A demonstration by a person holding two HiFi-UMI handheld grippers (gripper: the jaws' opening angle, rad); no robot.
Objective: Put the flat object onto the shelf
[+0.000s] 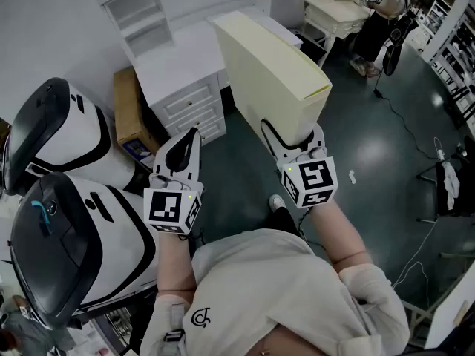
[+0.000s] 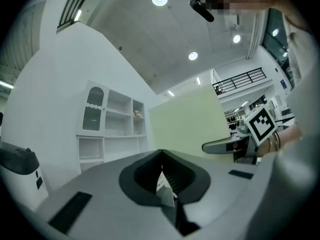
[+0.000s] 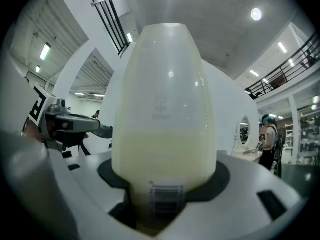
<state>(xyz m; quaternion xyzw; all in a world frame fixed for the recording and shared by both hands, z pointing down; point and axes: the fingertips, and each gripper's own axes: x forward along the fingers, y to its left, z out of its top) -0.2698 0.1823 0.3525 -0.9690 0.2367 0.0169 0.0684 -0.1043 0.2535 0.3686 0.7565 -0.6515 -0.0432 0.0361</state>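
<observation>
The flat object (image 1: 269, 71) is a large pale cream panel with a barcode label near its lower end. It stands tilted in the air, and my right gripper (image 1: 291, 142) is shut on its bottom edge. In the right gripper view the flat object (image 3: 164, 109) fills the middle and rises out of my right gripper (image 3: 161, 196). My left gripper (image 1: 188, 138) hovers to the left of it at about the same height, shut with nothing in it. The white shelf (image 1: 139, 10) stands at the back against the wall. In the left gripper view the shelf (image 2: 109, 121) is left of the panel (image 2: 187, 121).
A white drawer cabinet (image 1: 187, 87) stands below the shelf, with a brown cardboard box (image 1: 132, 113) beside it. Two white-and-black machine bodies (image 1: 56, 136) (image 1: 70, 243) crowd the left side. A person (image 1: 380, 21) stands by a table (image 1: 335, 10) at the far back right. Cables lie on the dark floor (image 1: 386, 162).
</observation>
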